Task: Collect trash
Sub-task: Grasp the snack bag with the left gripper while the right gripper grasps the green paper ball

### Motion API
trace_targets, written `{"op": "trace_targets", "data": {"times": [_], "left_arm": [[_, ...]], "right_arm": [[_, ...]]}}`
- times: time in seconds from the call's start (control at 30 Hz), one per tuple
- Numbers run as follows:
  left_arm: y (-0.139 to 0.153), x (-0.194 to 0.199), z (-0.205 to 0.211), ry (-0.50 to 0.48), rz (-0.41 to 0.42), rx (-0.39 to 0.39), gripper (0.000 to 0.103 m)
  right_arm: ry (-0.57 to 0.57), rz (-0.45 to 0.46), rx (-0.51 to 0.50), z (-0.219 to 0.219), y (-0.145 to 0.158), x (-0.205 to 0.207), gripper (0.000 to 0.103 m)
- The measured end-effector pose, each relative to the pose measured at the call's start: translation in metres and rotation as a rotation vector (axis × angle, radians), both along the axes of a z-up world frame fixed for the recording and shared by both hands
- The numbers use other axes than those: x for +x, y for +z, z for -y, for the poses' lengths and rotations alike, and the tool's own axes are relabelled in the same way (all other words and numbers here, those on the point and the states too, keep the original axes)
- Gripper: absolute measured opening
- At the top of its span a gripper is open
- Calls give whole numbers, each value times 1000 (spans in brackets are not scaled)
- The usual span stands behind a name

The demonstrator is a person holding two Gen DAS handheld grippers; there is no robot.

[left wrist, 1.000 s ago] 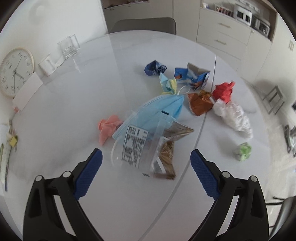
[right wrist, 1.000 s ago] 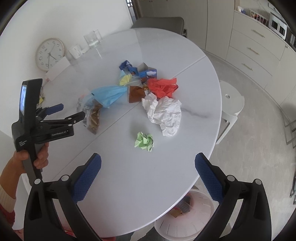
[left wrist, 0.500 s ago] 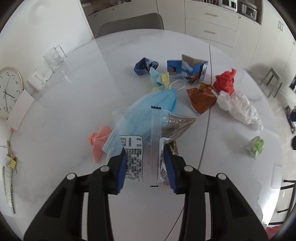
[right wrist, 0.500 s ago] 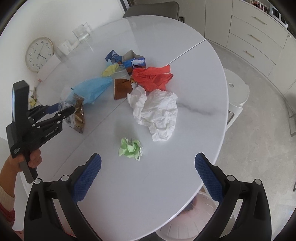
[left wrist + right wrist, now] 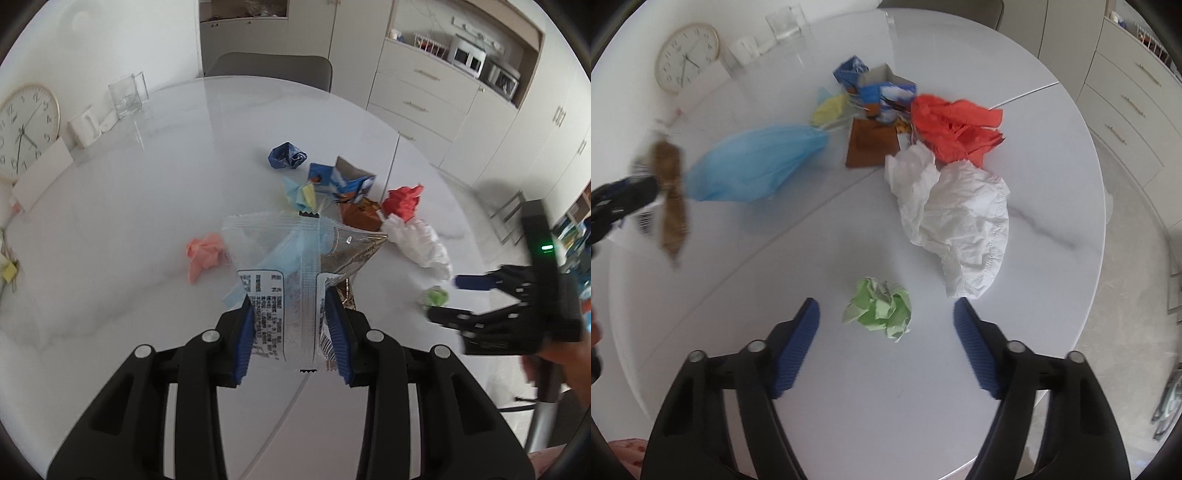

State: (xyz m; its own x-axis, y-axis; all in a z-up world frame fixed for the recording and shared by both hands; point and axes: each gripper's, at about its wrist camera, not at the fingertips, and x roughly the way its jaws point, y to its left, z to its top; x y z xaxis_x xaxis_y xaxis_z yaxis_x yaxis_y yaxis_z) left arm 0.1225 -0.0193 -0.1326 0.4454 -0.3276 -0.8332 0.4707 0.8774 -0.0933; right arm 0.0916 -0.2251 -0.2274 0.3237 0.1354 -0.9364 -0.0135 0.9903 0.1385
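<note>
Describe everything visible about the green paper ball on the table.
The green paper ball is a small wad of light green paper, tightly crumpled, with creased folds and pale edges. It rests on the white table near the front edge, apart from the crumpled white paper. It lies between the right gripper pads, whose jaws have just been closing, not yet touching it.

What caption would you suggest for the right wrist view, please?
Right gripper closing around the green paper ball on the white table, pads not yet touching.
</note>
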Motion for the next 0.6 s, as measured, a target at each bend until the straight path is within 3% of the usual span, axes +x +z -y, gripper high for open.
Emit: {"op": "trace_targets", "data": {"times": [0.2,0.27,0.47,0.6], "left_arm": [[-8,3,-9,32,-53,-55,36],[-10,5,-11,39,-61,-66,36],[-15,8,-15,54,-80,-76,36],[-18,13,-21,62,-127,-150,36]], "right_arm": [[11,-22,-27,1,-10,5,39],[13,-15,-37,3,-9,5,35],[2,-15,5,9,-8,4,32],[1,12,63,10,3,8,32]]}}
